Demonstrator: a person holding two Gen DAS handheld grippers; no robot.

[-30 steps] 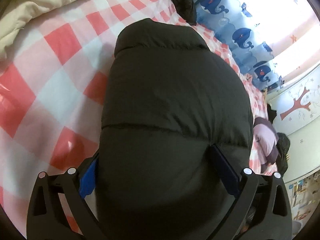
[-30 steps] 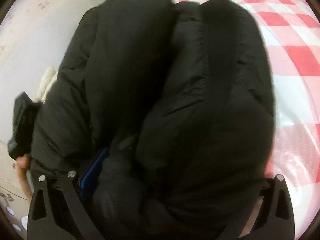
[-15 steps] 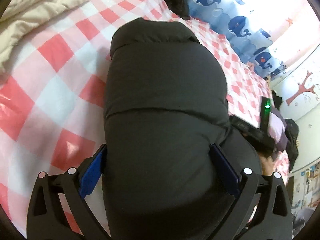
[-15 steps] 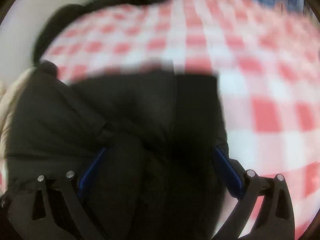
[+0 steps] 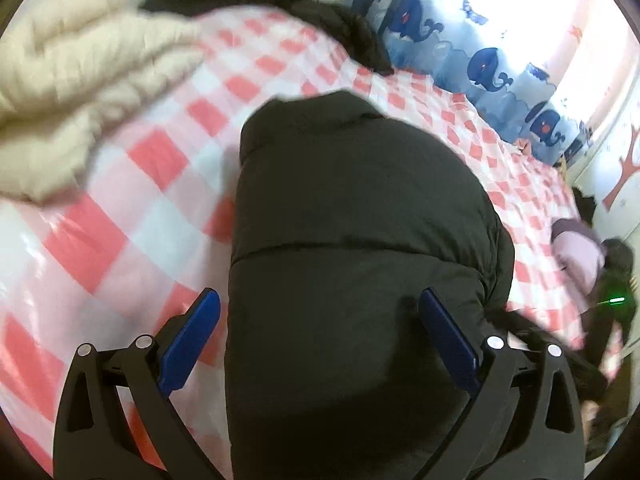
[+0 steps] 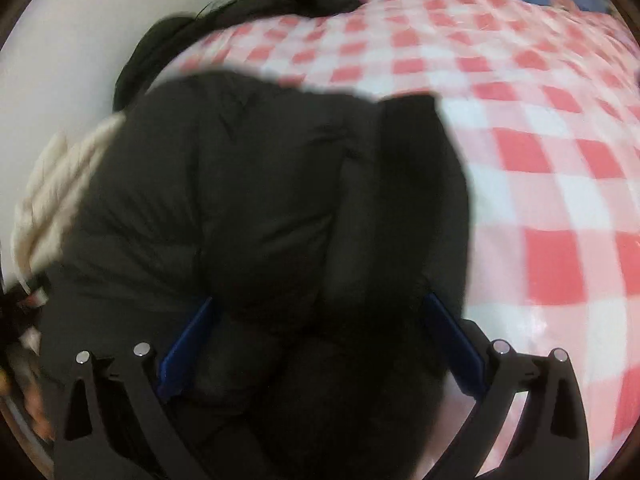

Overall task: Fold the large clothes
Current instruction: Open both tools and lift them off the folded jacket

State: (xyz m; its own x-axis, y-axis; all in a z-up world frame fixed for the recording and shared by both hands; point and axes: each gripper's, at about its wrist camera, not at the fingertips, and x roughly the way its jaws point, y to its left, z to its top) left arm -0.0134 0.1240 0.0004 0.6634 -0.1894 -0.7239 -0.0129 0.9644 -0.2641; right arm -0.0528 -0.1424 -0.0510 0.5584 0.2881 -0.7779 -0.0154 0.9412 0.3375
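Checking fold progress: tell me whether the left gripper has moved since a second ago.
Yes. The left gripper has pulled back from the whale curtain: more checked sheet shows beyond the jacket and the cream quilt looms larger.

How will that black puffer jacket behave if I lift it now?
The black puffer jacket looks puffy and quilted, so probably light but springy, likely unfolding. Its bulk overflows the left hand-held gripper, so the ends would probably sag. Its shell looks smooth, possibly slippery.

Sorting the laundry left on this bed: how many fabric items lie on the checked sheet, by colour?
Black: 2, the puffer jacket between the fingers of both grippers, and a dark garment at the far edge.
Cream: 1, the quilted blanket.
Total: 3.
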